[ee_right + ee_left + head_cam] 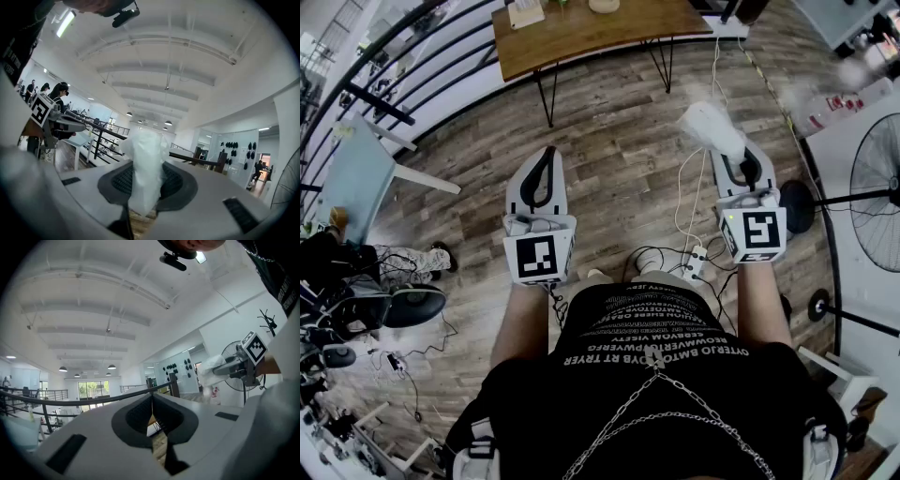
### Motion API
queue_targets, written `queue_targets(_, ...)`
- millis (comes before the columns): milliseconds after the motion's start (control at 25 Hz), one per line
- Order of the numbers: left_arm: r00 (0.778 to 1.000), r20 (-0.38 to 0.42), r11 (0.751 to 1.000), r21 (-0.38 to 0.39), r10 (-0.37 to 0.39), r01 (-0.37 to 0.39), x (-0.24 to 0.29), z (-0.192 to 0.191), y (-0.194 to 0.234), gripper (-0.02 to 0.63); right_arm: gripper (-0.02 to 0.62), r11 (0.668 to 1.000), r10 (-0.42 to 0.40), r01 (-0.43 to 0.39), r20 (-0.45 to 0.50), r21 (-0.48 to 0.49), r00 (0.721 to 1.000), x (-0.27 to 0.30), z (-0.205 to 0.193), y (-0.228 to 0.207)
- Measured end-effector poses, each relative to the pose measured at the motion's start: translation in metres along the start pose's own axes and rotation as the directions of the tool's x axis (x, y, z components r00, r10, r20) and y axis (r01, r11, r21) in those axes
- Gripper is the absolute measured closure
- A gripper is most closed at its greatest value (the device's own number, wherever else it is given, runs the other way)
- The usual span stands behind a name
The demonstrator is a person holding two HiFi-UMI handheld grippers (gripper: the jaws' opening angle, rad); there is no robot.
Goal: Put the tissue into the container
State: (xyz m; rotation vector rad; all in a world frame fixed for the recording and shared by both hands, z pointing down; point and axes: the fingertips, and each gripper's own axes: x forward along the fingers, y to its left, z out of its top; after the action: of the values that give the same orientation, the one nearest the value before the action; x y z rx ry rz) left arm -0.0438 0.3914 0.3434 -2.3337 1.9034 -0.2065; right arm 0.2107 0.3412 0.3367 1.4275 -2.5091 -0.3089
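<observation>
A crumpled white tissue (145,168) is pinched between the jaws of my right gripper (143,185), which is shut on it. In the head view the tissue (711,128) sticks out past the right gripper (741,159), held up in front of me above the wooden floor. My left gripper (542,178) is held level beside it, shut with nothing between its jaws; its own view shows the jaws meeting (152,401). From the left gripper view the right gripper (239,364) shows with the tissue (211,366). No container is recognisable in any view.
A wooden table (591,33) on thin black legs stands ahead. A black railing (403,84) runs along the left, with a pale chair (356,169) near it. A standing fan (877,187) is at the right. Cables and a power strip (694,258) lie on the floor.
</observation>
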Motion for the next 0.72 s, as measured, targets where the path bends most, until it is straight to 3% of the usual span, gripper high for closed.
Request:
queue_targets(280,1.0,0.024,1.0,0.021,0.009,-0.01,0.026,0.028,-0.047,0.577,0.486,0.998,0.049,-0.05,0.021,0.044,0.999,-0.01,-0.013,-0.043)
queue_targets(720,0.992,-0.119,0.999,0.03,0.045,-0.041,0.047,-0.007,-0.073,0.577,0.485,0.979,0.132,-0.139,0.056,0.15,0.99,0.007,-0.046,-0.076)
